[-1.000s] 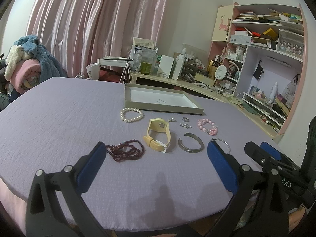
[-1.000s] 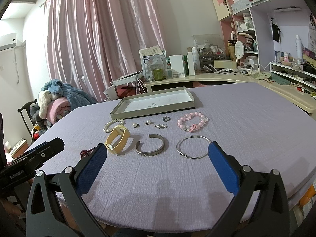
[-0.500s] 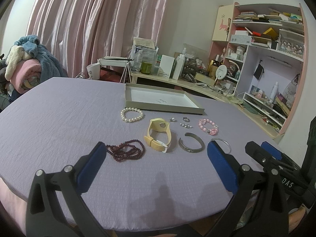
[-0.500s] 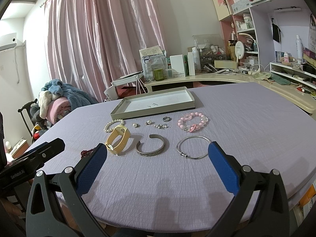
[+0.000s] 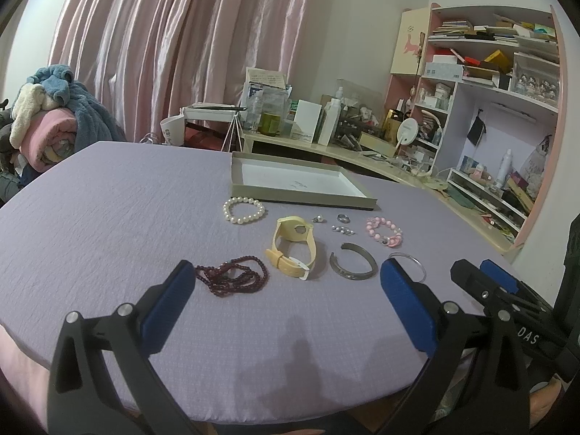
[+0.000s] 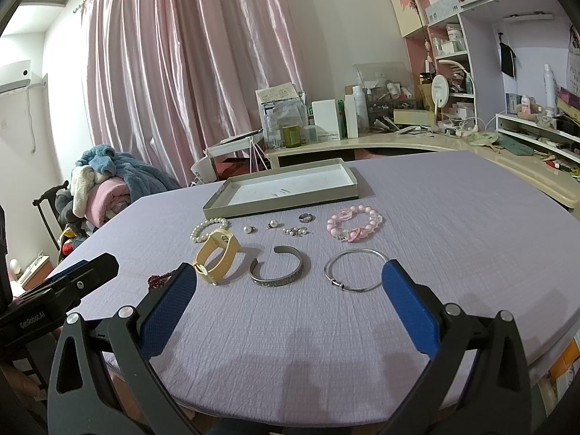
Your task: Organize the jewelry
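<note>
Jewelry lies on a purple tablecloth before a shallow grey tray (image 5: pixel 250 191) (image 6: pixel 217 209) with a white floor. I see a pearl bracelet (image 5: pixel 243 210) (image 6: pixel 203 228), a yellow watch band (image 5: pixel 293 246) (image 6: pixel 216 255), a dark red bead string (image 5: pixel 232 275) (image 6: pixel 157 281), a silver cuff (image 5: pixel 352 261) (image 6: pixel 279 270), a thin silver bangle (image 5: pixel 409 261) (image 6: pixel 355 270), a pink bead bracelet (image 5: pixel 384 231) (image 6: pixel 355 223), a ring (image 6: pixel 306 217) and small earrings (image 6: pixel 295 231). My left gripper (image 5: pixel 286 308) is open and empty, short of the jewelry. My right gripper (image 6: pixel 288 308) is open and empty, just short of the cuff and bangle.
A cluttered desk (image 6: pixel 398 141) and pink shelves (image 5: pixel 489 108) stand behind and right of the table. A pile of blankets (image 5: pixel 47 123) sits on a chair at the left. Pink curtains hang behind. The table's front edge is close below both grippers.
</note>
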Demonstrator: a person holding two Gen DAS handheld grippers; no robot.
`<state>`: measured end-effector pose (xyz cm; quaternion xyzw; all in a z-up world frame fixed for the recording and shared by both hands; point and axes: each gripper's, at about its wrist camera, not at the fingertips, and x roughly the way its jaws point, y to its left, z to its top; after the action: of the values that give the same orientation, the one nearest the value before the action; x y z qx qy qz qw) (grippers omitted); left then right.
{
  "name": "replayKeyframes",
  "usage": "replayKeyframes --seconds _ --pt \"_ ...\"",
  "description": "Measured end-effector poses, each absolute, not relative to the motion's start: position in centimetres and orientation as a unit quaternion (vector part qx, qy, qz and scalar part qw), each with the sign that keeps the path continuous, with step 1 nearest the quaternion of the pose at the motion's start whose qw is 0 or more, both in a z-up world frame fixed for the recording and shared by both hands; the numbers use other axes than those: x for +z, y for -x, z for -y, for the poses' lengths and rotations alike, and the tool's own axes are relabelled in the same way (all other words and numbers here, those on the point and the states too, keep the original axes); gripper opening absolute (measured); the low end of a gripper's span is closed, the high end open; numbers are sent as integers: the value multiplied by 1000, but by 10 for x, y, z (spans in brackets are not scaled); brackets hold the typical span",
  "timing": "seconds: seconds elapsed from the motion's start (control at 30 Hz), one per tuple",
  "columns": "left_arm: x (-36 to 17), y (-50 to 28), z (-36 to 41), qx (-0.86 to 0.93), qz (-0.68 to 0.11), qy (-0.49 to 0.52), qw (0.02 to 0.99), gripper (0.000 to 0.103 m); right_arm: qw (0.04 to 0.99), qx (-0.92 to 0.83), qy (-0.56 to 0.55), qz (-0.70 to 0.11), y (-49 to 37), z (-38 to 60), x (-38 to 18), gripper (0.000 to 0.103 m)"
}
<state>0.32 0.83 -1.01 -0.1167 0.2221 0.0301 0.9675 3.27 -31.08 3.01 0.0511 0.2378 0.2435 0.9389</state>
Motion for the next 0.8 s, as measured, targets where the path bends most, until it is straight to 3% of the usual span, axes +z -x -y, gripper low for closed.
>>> replayKeyframes --seconds 0.47,0.8 --pt "-19 -9 -31 50 -255 122 958 101 938 221 -53 -263 -55 315 11 102" --pt "-33 -37 -50 79 -318 116 938 101 912 164 -10 -375 -118 310 -14 102"
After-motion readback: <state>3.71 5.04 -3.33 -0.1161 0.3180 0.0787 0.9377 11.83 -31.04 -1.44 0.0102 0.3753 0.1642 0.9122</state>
